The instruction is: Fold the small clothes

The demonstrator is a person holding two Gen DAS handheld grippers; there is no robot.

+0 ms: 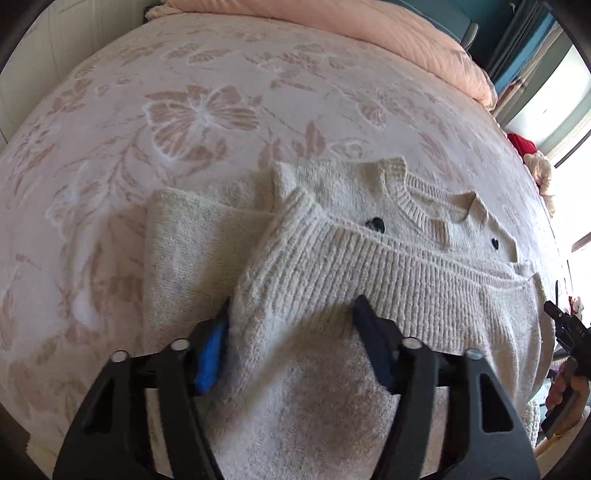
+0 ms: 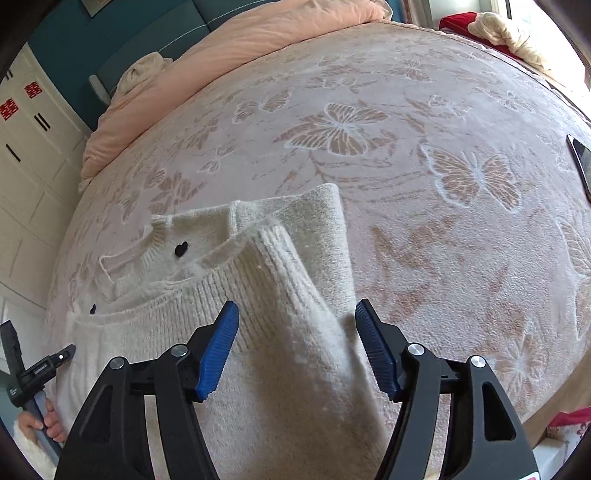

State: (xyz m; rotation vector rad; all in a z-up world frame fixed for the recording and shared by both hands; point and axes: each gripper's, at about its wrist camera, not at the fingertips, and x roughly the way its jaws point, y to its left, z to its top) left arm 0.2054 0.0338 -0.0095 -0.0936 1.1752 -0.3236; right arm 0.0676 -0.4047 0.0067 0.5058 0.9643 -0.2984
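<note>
A small cream knit sweater (image 1: 332,236) with black heart marks lies on the bed, its ribbed hem folded up toward the collar. It also shows in the right wrist view (image 2: 207,280). My left gripper (image 1: 291,314) is open, its blue-padded fingers (image 1: 212,354) straddling the folded fabric at the sweater's near left part. My right gripper (image 2: 297,317) is open, with a ridge of the sweater's folded side (image 2: 295,306) lying between its fingers (image 2: 218,350). Neither grips the cloth.
The bed cover (image 1: 203,110) is pink with butterfly patterns. A peach duvet (image 1: 388,33) is bunched at the far end. A dark phone (image 2: 581,162) lies on the bed at the right. Red and cream items (image 2: 491,26) sit at the far corner.
</note>
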